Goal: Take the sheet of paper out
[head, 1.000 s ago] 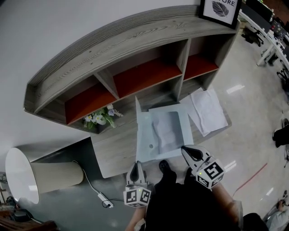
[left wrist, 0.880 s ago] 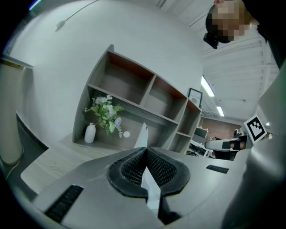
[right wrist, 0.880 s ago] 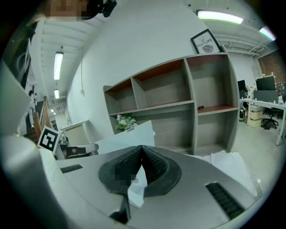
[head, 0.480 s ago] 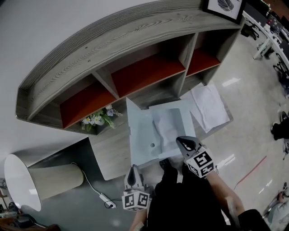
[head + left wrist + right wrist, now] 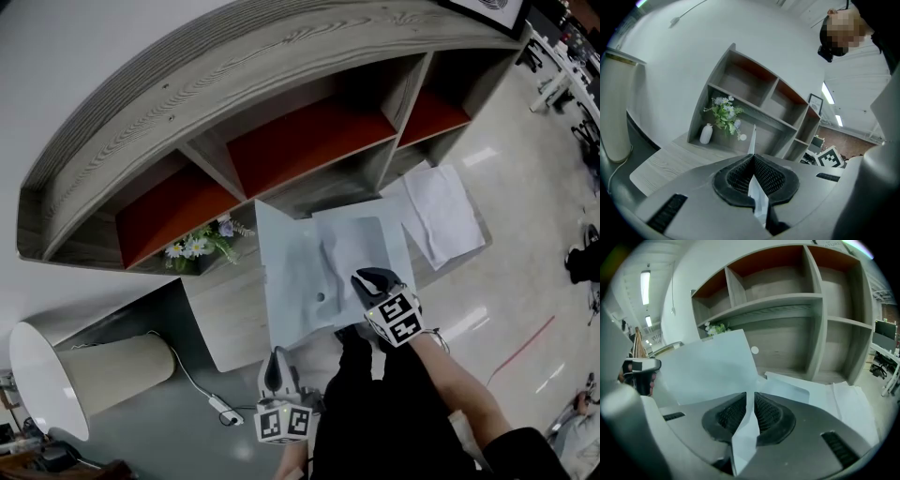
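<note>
Right claw (image 5: 750,401) is clamped on what seems the near edge of the sheet of paper (image 5: 349,246), which lies just ahead inside the open folder (image 5: 291,281). Left claw (image 5: 752,164) pinches the raised cover (image 5: 752,140). The sheet looks light, limp and tearable, best taken by its edge.

left gripper (image 5: 276,360) coming through in grey, narrow tapering jaws, and behind them a white marker cube (image 5: 284,422) printed with black squares. right gripper (image 5: 371,278) is the same build, darker at the tips, its own cube (image 5: 399,319) bold black on white. close up, smooth grey plastic bodies, black ribbed pads (image 5: 736,176), dark slots (image 5: 668,211) on the flanks. the person's in black clothing (image 5: 394,412).
</note>
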A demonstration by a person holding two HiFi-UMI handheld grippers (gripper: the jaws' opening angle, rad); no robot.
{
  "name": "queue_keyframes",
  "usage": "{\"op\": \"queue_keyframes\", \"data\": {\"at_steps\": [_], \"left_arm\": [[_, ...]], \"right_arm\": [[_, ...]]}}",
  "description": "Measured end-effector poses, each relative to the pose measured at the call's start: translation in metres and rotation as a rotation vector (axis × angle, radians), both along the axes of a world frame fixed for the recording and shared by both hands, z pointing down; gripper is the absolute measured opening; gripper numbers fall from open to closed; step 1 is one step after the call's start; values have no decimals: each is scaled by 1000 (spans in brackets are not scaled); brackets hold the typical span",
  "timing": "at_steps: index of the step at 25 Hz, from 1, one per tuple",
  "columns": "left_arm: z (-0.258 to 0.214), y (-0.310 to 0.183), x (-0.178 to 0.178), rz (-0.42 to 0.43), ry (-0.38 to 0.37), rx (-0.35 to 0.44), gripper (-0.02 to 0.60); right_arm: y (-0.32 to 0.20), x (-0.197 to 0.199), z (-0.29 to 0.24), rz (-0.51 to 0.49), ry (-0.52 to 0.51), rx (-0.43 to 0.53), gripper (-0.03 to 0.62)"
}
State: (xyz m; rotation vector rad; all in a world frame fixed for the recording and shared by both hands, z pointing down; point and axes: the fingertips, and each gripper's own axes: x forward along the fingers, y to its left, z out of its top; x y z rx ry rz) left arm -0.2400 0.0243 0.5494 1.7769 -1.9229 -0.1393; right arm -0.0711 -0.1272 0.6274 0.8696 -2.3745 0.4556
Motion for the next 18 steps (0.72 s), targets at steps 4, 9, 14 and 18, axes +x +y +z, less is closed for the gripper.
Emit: {"op": "queue_keyframes", "data": {"at_steps": [4, 9, 14, 18], "left_arm": [[2, 2, -6, -20, 6, -12, 14], [5, 4, -9, -15, -1, -17, 14], [5, 6, -7, -10, 3, -27, 14], [6, 6, -5, -3, -3, -27, 14]], "right_arm": [[-2, -11, 24, -6, 44, -38, 22], [-3, -22, 55, -19, 103, -76, 71], [-7, -28, 79, -42, 160, -87, 94], [-10, -29, 95, -70, 207, -88, 110]]}}
